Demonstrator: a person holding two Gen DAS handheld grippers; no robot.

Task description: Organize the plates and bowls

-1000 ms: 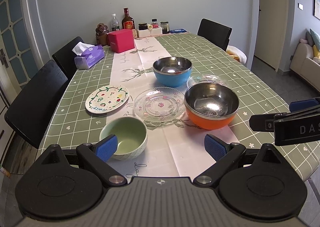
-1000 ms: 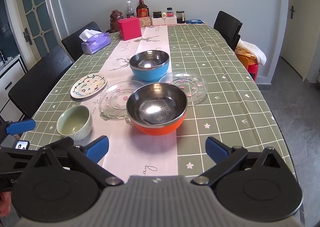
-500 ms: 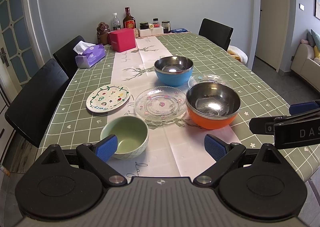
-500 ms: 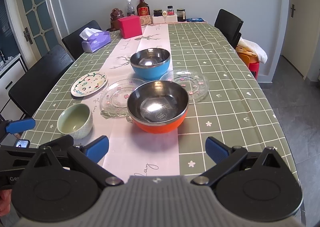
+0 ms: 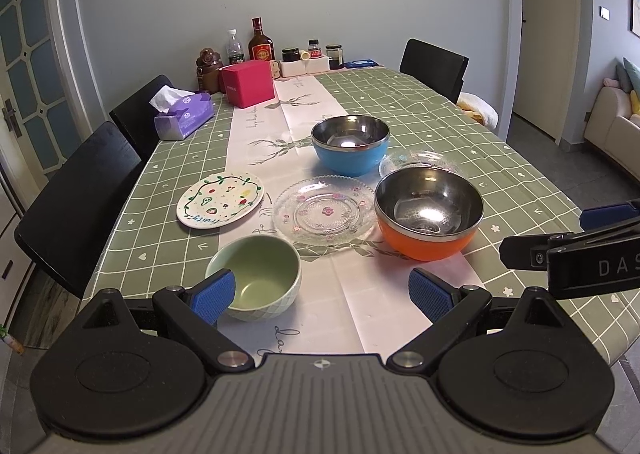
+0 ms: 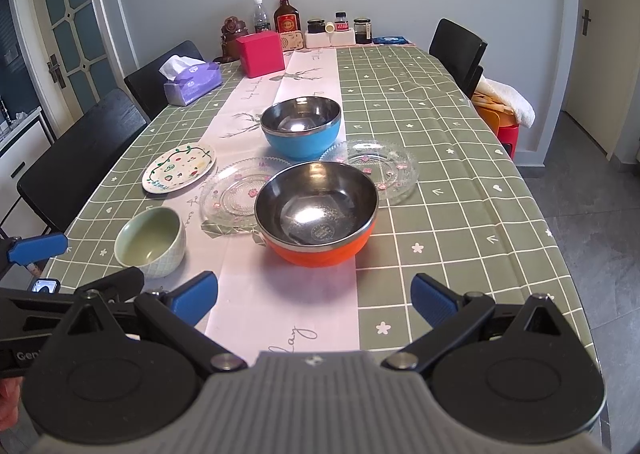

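A green ceramic bowl (image 5: 256,277) sits nearest the table's front edge, just beyond my open left gripper (image 5: 322,296). An orange steel-lined bowl (image 5: 429,213) stands to its right, a blue one (image 5: 350,149) farther back. A clear glass plate (image 5: 325,210) lies between them, a second glass plate (image 5: 420,161) behind the orange bowl, a painted white plate (image 5: 221,199) at the left. My right gripper (image 6: 314,297) is open and empty, in front of the orange bowl (image 6: 316,213). The green bowl (image 6: 151,242) lies to its left.
A green checked tablecloth with a pale runner (image 6: 288,306) covers the table. A purple tissue box (image 5: 183,118), a red box (image 5: 248,82), bottles and jars (image 5: 261,42) stand at the far end. Black chairs (image 5: 76,197) line the left side, one stands at the far right (image 6: 460,49).
Both grippers have drawn back and risen slightly, so the dishes sit a little lower and farther in view. Both stay open. No dish has moved.
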